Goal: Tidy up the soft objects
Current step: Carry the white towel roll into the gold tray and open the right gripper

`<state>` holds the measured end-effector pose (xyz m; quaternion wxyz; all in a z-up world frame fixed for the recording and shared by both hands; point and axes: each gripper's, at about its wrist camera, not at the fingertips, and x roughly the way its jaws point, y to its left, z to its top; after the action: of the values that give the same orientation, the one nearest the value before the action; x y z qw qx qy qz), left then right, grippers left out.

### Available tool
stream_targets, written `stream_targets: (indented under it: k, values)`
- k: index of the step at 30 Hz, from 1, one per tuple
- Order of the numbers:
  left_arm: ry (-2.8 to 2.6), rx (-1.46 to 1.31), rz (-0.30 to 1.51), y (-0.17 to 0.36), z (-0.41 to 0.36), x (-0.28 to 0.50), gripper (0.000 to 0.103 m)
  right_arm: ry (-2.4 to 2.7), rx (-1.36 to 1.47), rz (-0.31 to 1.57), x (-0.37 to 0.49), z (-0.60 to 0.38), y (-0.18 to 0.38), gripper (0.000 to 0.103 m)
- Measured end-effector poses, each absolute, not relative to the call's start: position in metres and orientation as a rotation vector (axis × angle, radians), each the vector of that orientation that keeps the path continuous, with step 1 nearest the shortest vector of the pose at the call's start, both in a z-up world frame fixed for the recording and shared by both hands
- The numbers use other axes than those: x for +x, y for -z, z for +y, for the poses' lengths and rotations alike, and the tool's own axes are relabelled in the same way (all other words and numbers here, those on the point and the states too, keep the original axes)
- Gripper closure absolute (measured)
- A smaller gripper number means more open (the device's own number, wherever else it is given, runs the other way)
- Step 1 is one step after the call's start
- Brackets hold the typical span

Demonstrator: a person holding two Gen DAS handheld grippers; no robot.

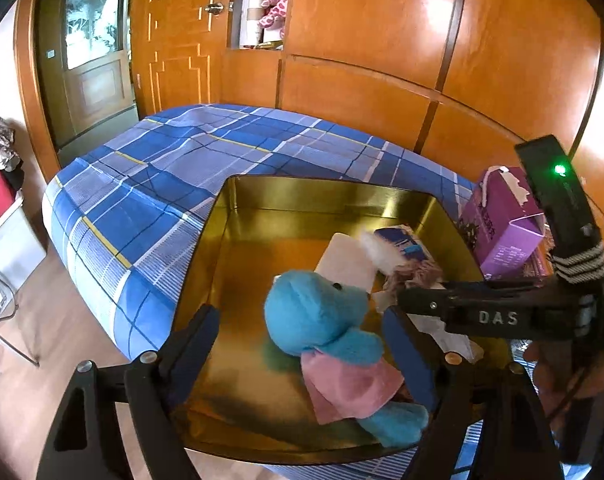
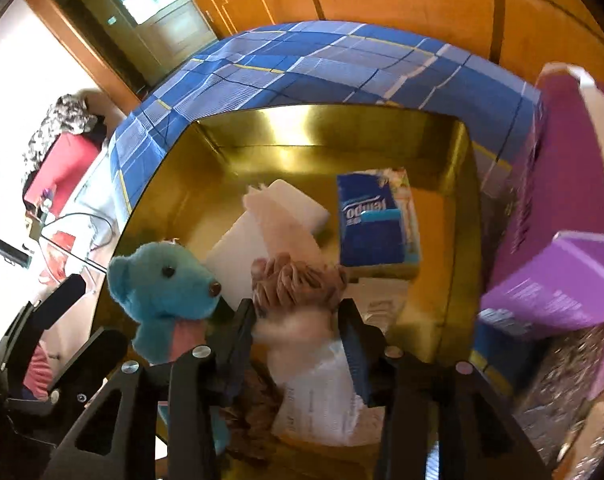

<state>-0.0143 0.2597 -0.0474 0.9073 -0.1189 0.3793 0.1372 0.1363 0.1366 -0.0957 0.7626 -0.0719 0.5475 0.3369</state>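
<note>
A gold tin box (image 1: 238, 216) (image 2: 238, 128) sits on the blue plaid bed. In it lie a blue teddy bear in a pink dress (image 1: 322, 320) (image 2: 166, 284), white sponges (image 1: 346, 260) (image 2: 290, 200) and a blue tissue pack (image 1: 406, 244) (image 2: 374, 220). My left gripper (image 1: 306, 344) is open with its fingers either side of the bear, apart from it. My right gripper (image 2: 298, 320) (image 1: 414, 300) is shut on a brown and white fluffy soft toy (image 2: 298, 284) and holds it just above the box floor, beside the bear.
A purple carton (image 1: 502, 224) (image 2: 562, 272) stands right of the box. The plaid bed (image 1: 174, 168) (image 2: 342, 64) extends behind, against orange wood panels. A pink plush (image 1: 276, 10) sits in a wall niche. Papers (image 2: 326, 400) lie in the box under my right gripper.
</note>
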Motion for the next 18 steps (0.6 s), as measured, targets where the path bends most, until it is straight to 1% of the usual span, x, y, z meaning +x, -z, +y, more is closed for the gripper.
stream_targets:
  k: [4,8,11,18]
  values:
    - [-0.299,-0.247,0.773,0.046,0.262,-0.015,0.012,-0.741,-0.132,1.172,0.129,0.129,0.092,0.059]
    - [-0.307,-0.222,0.736,0.036,0.259,-0.019,0.01,-0.737,-0.106,1.126,0.117,0.116,0.083,0.058]
    - [-0.309,-0.201,0.704,0.026,0.255,-0.022,0.01,-0.737,-0.103,1.088,0.105,0.106,0.076,0.051]
    - [-0.295,-0.139,0.669,0.013,0.24,-0.026,0.01,-0.658,-0.167,0.971,0.075,0.081,0.064,0.051]
